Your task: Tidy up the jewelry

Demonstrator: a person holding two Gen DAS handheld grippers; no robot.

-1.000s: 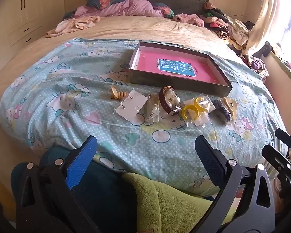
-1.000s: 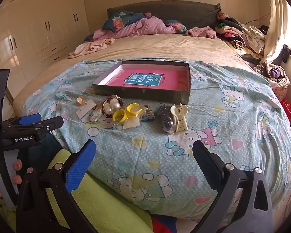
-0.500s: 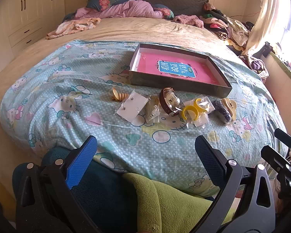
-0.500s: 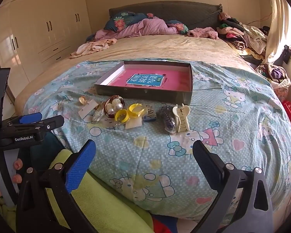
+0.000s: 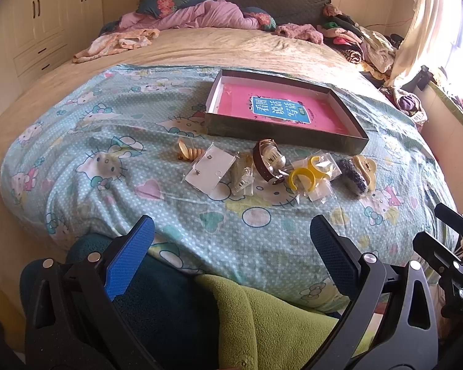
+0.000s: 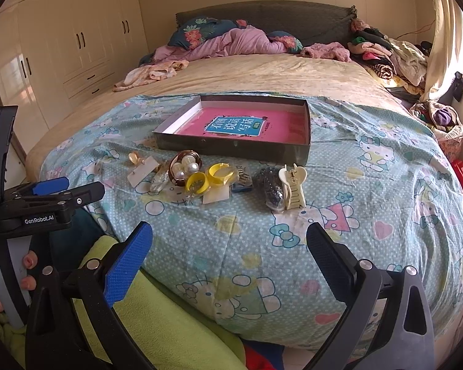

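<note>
- On the left hand-held gripper, as your right wrist camera sees it, you can read "GenRobot.AI" in white letters on the black body.
- Inside the shallow box on the bed lies a pink sheet with a blue label; its large white Chinese characters read "看图说话写话".
- A small green tag at that label's corner is too small for you to read.

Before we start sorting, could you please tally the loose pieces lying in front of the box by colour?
Yellow: 2, the yellow hoops
Cream: 1, the cream hair clip
Dark: 1, the dark beaded clip
Brown: 1, the brown pearl bangle
Gold: 1, the gold shell piece
White: 1, the white earring card
Total: 7; the small clear packets are too unclear to count.
</note>
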